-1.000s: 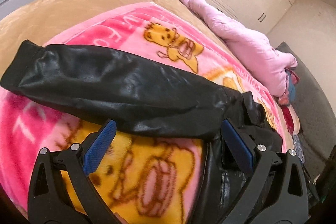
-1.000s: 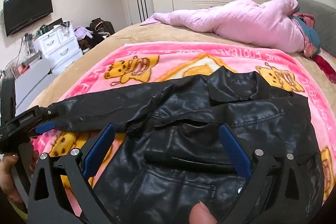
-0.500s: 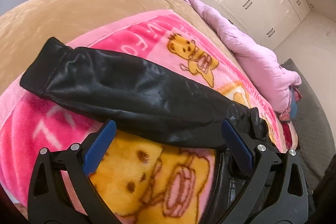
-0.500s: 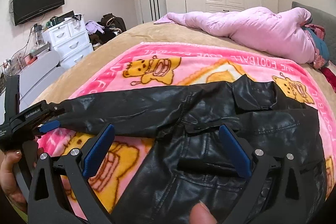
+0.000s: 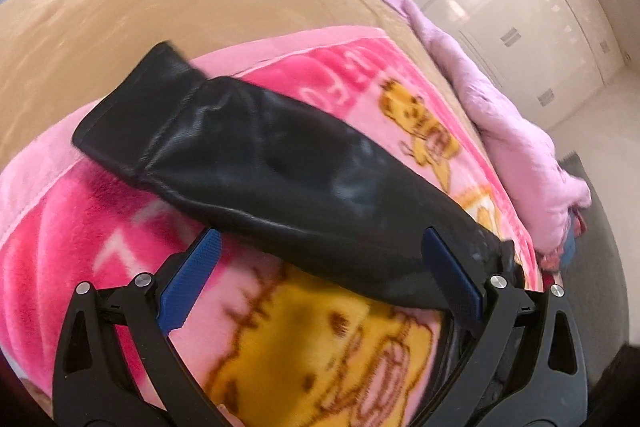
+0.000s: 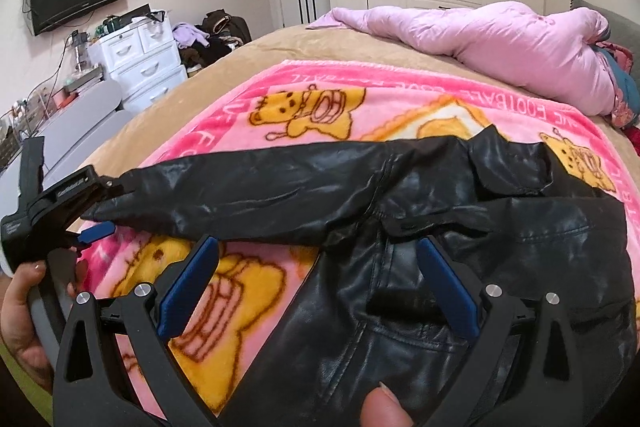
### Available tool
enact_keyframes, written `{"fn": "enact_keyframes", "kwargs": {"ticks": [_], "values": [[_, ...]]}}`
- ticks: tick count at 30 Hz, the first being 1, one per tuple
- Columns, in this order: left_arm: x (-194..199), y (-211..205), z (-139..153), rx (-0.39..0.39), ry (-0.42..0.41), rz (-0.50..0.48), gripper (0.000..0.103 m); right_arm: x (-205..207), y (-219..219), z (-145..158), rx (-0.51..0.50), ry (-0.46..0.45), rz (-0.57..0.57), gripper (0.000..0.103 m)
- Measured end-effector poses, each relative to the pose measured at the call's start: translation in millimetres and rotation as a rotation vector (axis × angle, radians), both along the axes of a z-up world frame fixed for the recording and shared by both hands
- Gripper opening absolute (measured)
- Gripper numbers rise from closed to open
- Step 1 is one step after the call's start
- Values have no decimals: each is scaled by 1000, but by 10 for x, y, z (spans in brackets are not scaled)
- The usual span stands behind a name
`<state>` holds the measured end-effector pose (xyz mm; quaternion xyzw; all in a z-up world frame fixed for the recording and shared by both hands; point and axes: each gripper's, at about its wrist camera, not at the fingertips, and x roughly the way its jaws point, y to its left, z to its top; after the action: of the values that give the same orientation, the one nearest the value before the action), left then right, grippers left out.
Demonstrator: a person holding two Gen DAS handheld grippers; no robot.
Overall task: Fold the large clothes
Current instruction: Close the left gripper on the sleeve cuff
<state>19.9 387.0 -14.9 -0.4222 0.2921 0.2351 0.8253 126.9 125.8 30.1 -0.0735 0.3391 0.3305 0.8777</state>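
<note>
While both grippers (image 5: 320,281) (image 6: 318,281) gape empty, black jacket (image 6: 460,247) sleeve (image 6: 248,199) stretches leftward across blanket (image 6: 360,107).

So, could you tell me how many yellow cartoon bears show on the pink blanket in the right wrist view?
3 on the pink blanket: one bear beyond the jacket sleeve, one at the right by the collar, one nearest the right gripper. The black jacket may hide more.

My right gripper (image 6: 318,285) hovers wide open over the black leather jacket (image 6: 460,267) on the pink blanket (image 6: 360,99), left gripper (image 6: 86,209) at the cuff.
</note>
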Motion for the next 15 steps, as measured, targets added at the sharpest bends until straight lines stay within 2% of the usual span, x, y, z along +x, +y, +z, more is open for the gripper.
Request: {"fn": "enact_keyframes", "kwargs": {"ticks": [6,11,15], "values": [[-31,218,-273,-53,19,106,94,-1,-33,-155,-25,25,-4,99],[-71,284,-324,-39,-48,178,94,-7,-162,-248,-33,46,-27,99],[-145,327,-287,16,-120,215,93,-16,-319,-284,-43,51,-45,99]]}}
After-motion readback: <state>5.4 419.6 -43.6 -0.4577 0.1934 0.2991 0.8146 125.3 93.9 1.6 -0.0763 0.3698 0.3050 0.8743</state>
